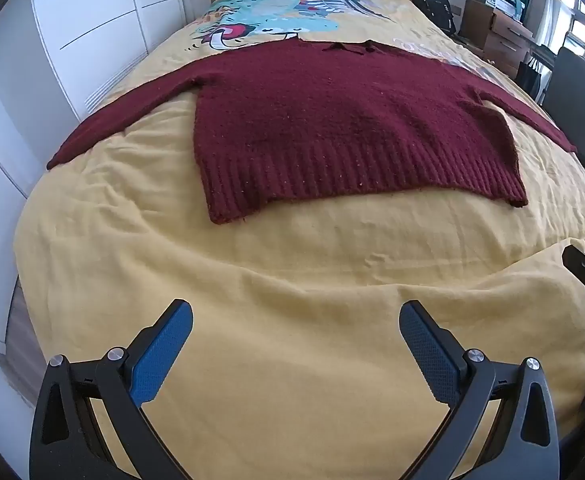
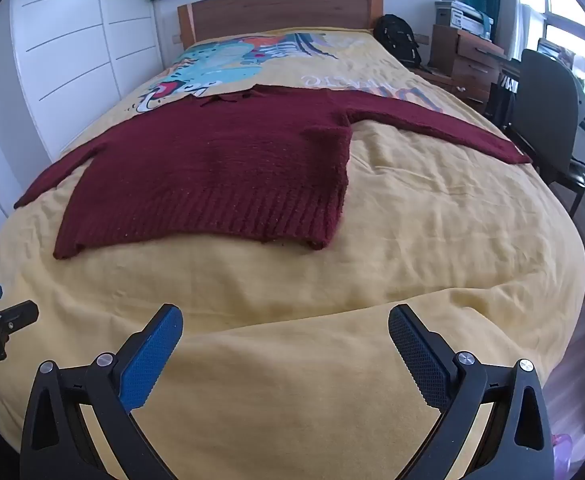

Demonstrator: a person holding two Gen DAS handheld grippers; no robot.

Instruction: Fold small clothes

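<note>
A dark red knitted sweater (image 1: 332, 120) lies flat on a bed (image 1: 252, 300) covered with a yellow spread, its ribbed hem toward the cameras, its collar toward the wooden headboard (image 2: 280, 10), and both sleeves stretched out sideways toward the bed's edges. The left gripper (image 1: 295, 320) hangs above bare yellow cloth near the foot of the bed, its jaws spread wide with nothing between them; the sweater's hem lies well ahead of the fingertips, clear of them. The right gripper (image 2: 285, 322) is likewise wide apart and empty over the spread, with the sweater ahead and mostly to its left, the hem's near right corner roughly in line with the gap. Neither gripper touches the garment. A black chair (image 2: 548, 96) stands beside the bed on the right.
</note>
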